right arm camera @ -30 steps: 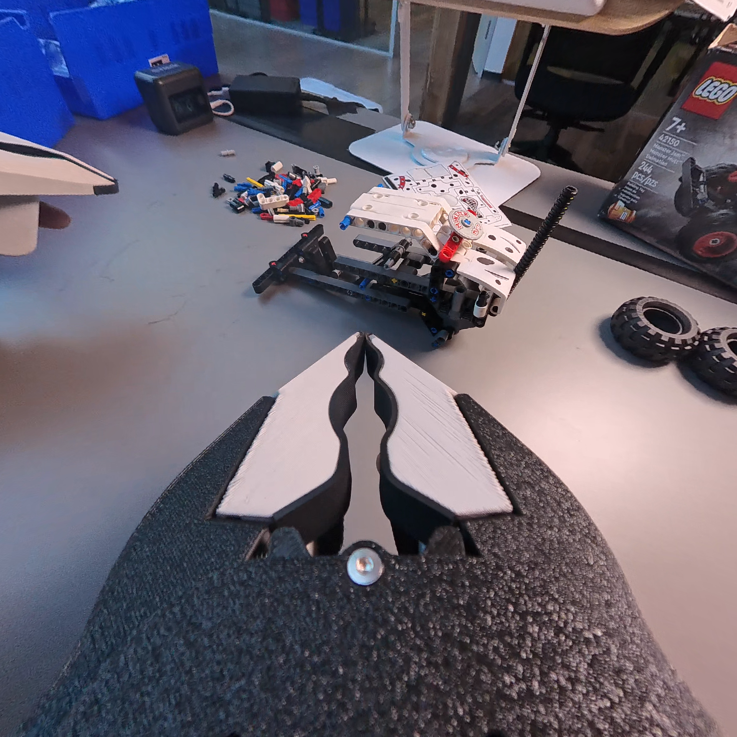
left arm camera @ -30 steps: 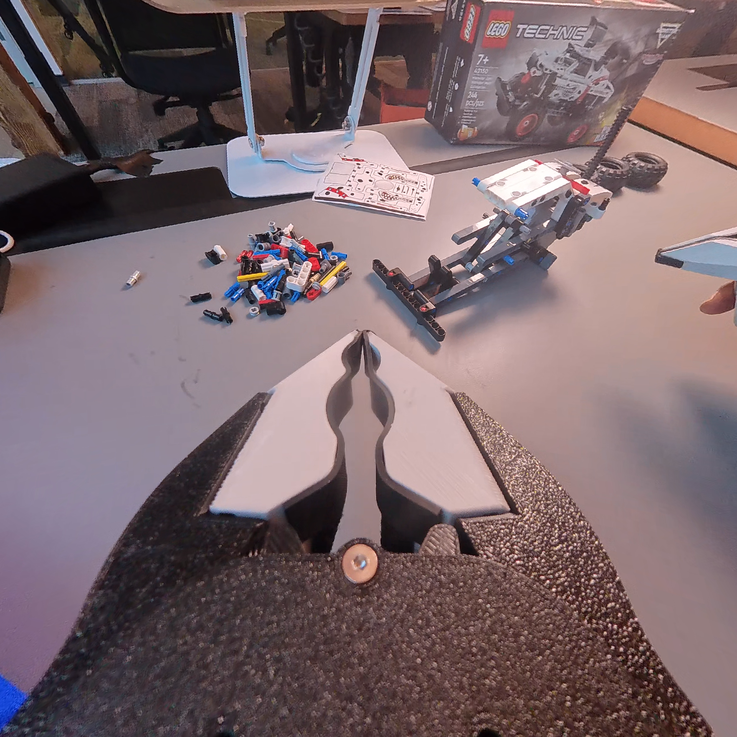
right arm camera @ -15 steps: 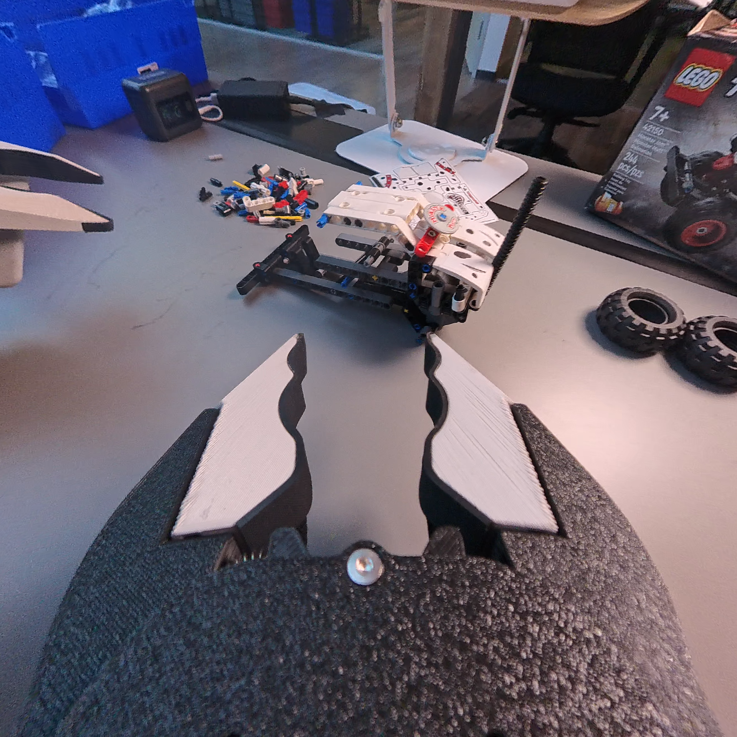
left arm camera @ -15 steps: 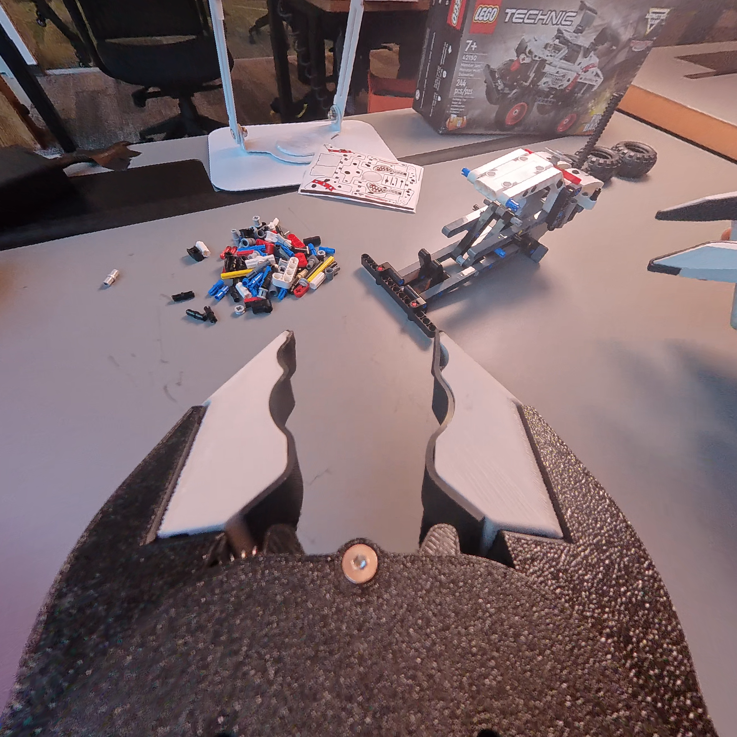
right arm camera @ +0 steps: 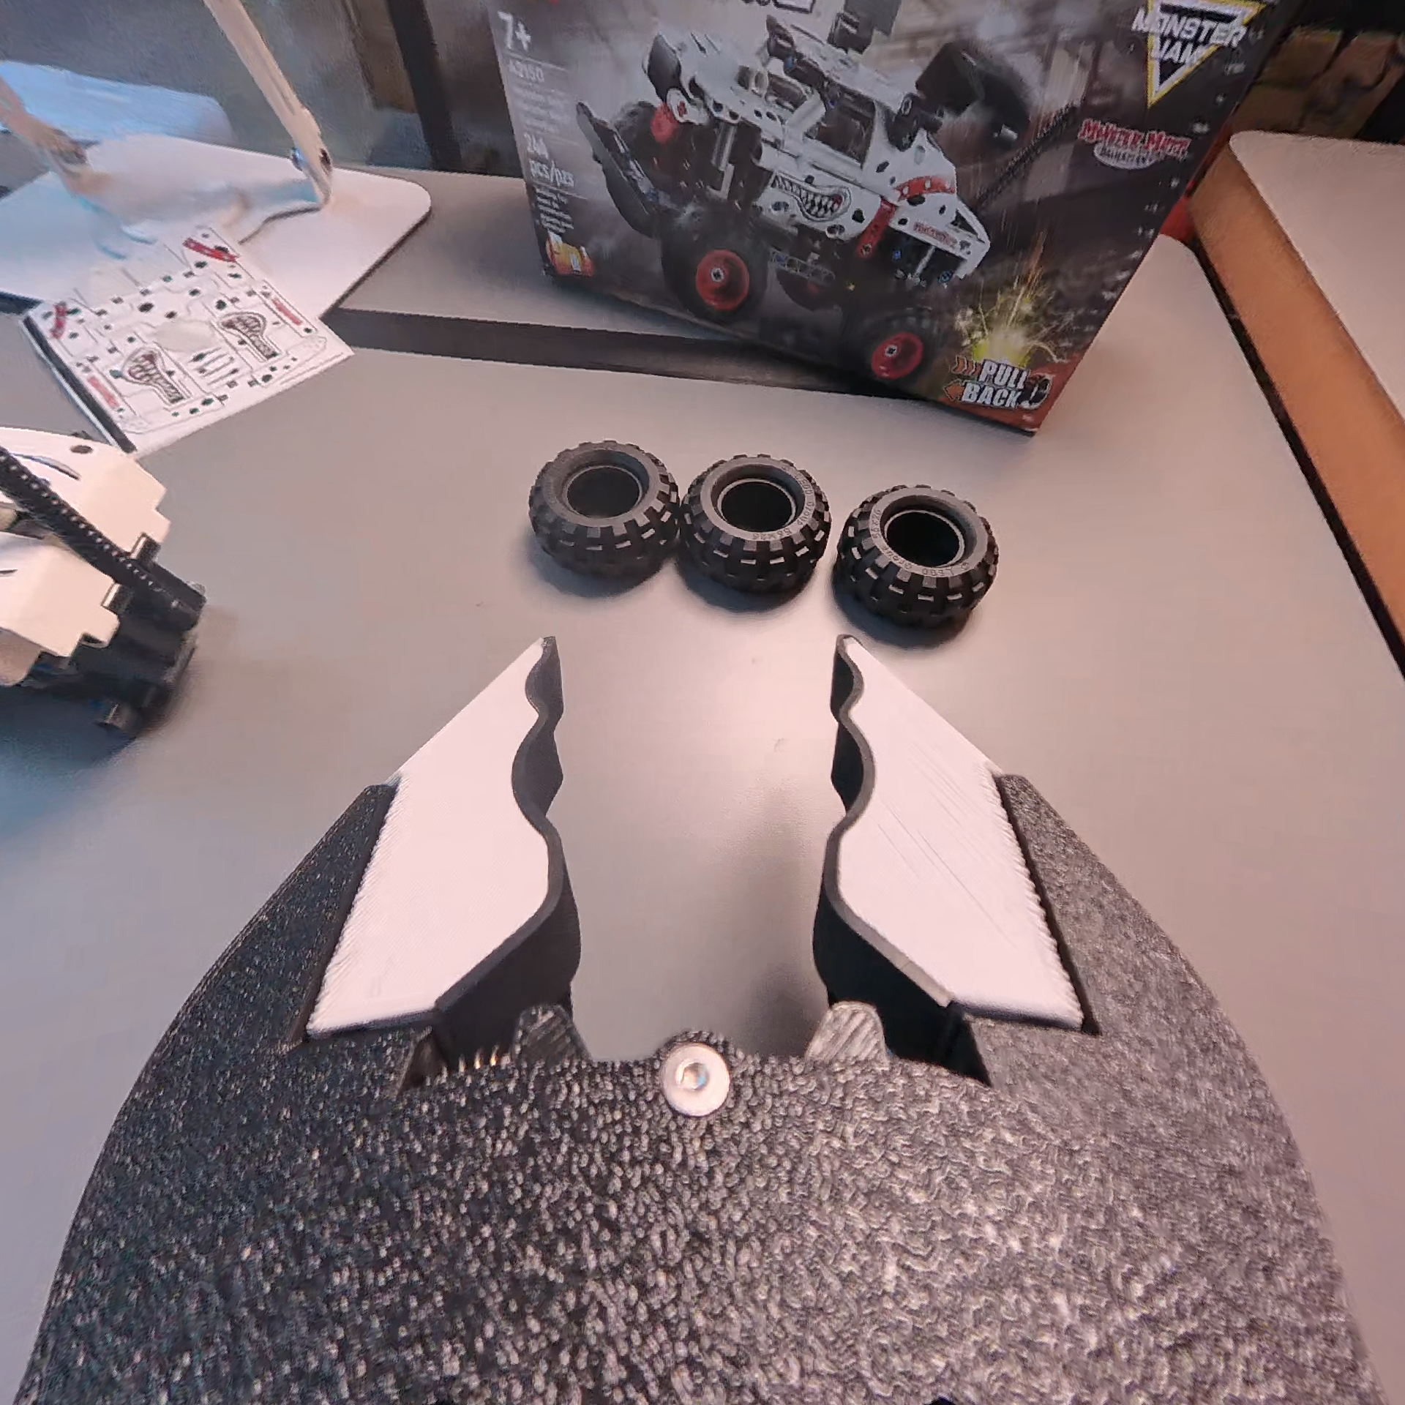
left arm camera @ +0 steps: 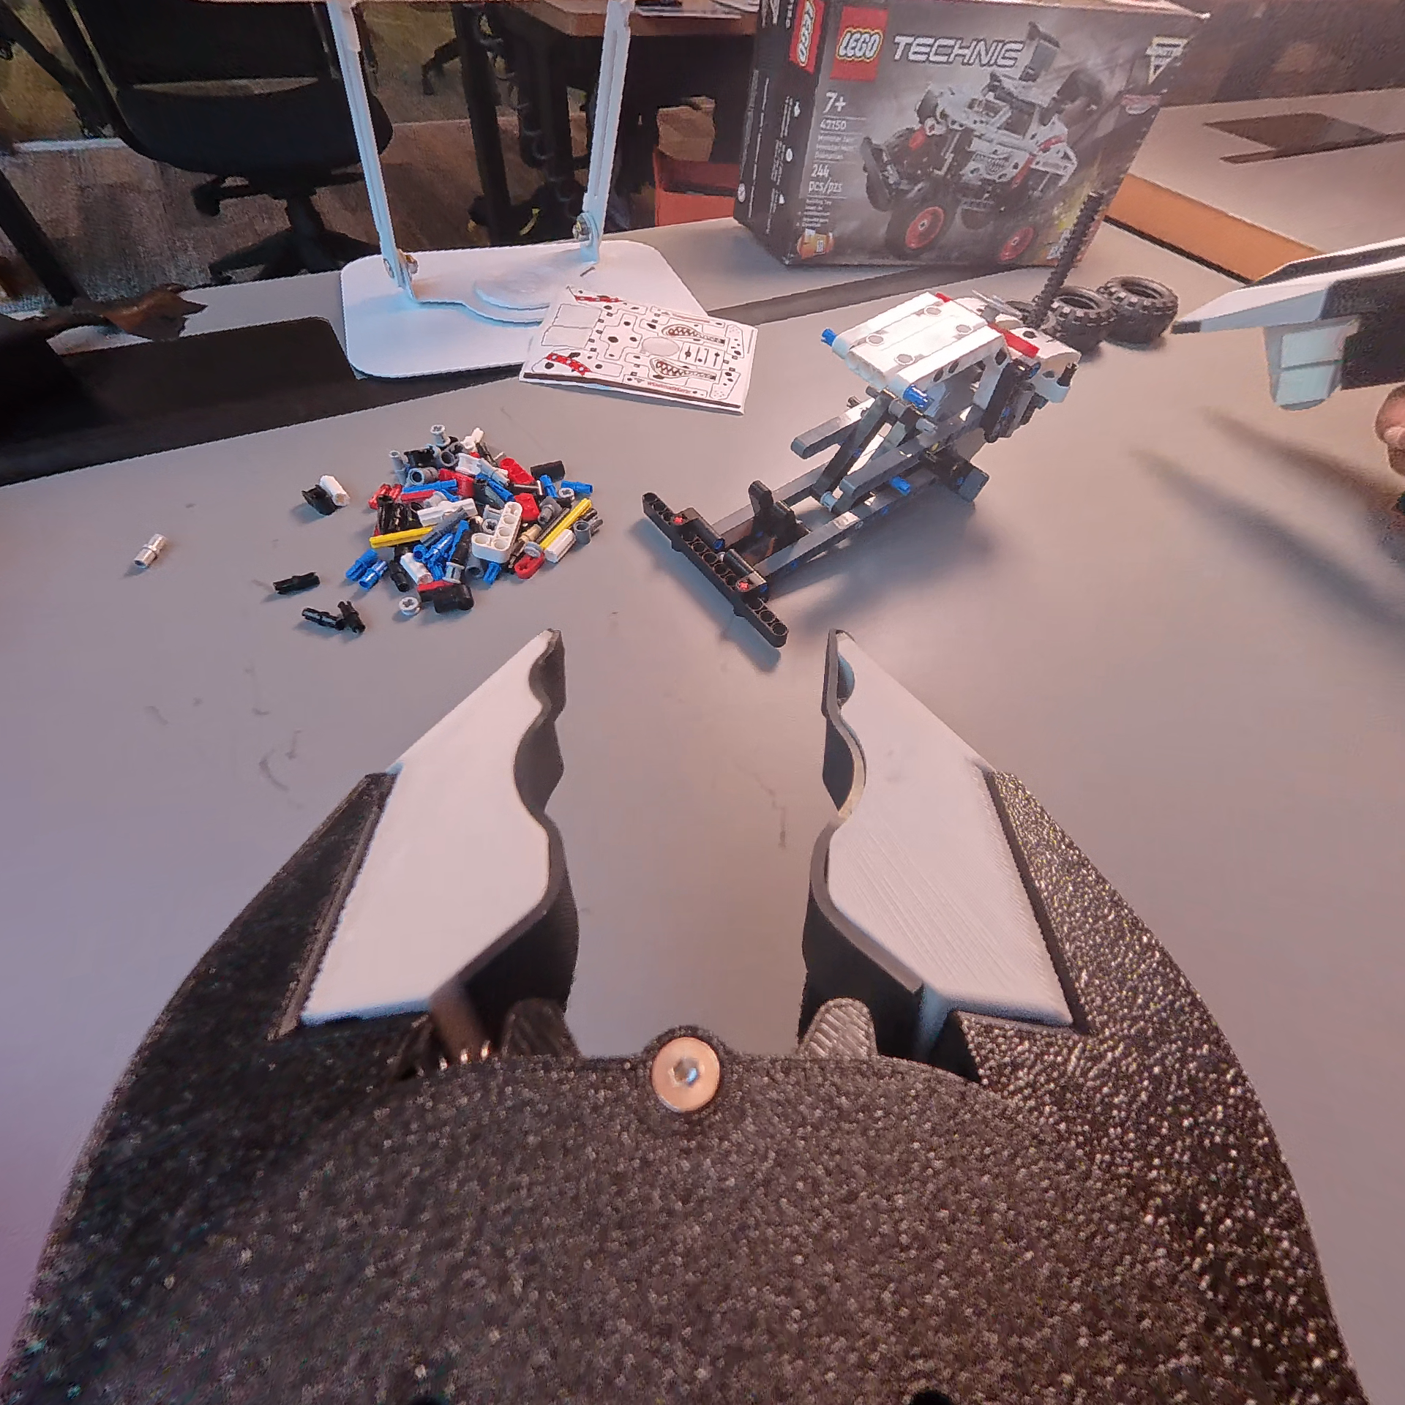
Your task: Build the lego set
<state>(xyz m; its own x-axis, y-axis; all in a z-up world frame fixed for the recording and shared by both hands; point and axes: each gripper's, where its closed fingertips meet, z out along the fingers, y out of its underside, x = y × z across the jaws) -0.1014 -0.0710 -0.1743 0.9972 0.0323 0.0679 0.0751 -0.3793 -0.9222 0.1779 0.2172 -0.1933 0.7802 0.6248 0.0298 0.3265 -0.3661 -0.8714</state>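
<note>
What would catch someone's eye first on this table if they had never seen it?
Probably the half-built white and black truck model at mid-table, with the bright pile of loose pieces to its left. In the right wrist view, three black tyres sit in a row just ahead of the open right gripper.

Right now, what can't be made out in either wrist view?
- Part-built white and black truck model: right wrist view's left edge cuts it off.
- Pile of small coloured pieces: too small to sort, left wrist view.
- Black rubber tyres: partly hidden behind the model there.
</note>
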